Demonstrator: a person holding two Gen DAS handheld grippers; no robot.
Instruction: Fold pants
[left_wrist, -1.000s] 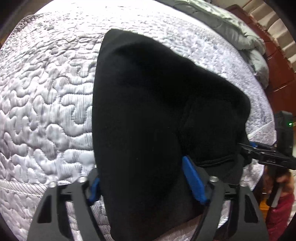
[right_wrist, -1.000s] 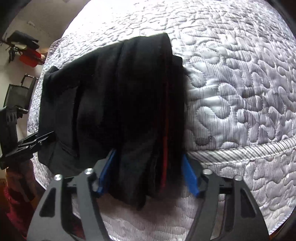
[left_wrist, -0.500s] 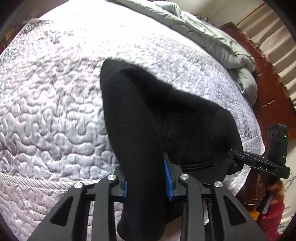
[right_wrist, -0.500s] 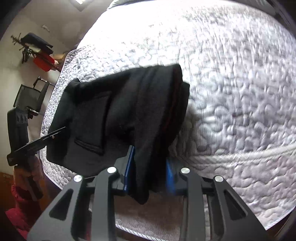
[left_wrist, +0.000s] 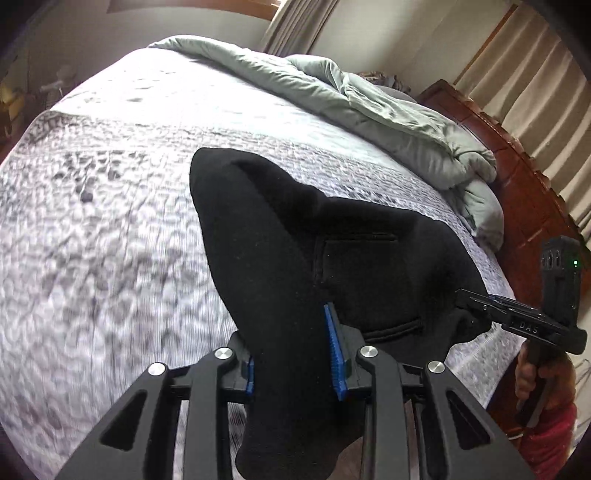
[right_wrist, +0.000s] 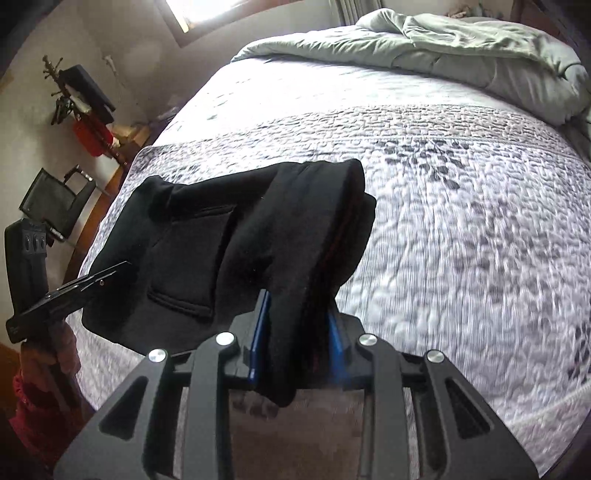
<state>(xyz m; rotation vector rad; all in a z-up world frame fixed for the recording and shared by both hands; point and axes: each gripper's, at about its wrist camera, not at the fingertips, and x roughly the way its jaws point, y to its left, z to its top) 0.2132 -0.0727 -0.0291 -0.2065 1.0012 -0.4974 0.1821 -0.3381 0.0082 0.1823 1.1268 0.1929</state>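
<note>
Both tongs, left (left_wrist: 293, 347) & right (right_wrist: 297, 341), clenched on black pants (left_wrist: 280, 236) over quilted bed (left_wrist: 110, 221); green duvet (left_wrist: 388, 107) bunched w/ wood headboard (left_wrist: 517, 177) behind.

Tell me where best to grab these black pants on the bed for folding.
Grip the black pants at the bunched edge nearest the bed's foot, coming in from there. Both the left hand-held gripper and right hand-held gripper already clamp it there.

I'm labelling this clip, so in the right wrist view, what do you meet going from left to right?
Left claw → black pants → right claw pinching the pants' edge → quilted bedspread.
</note>
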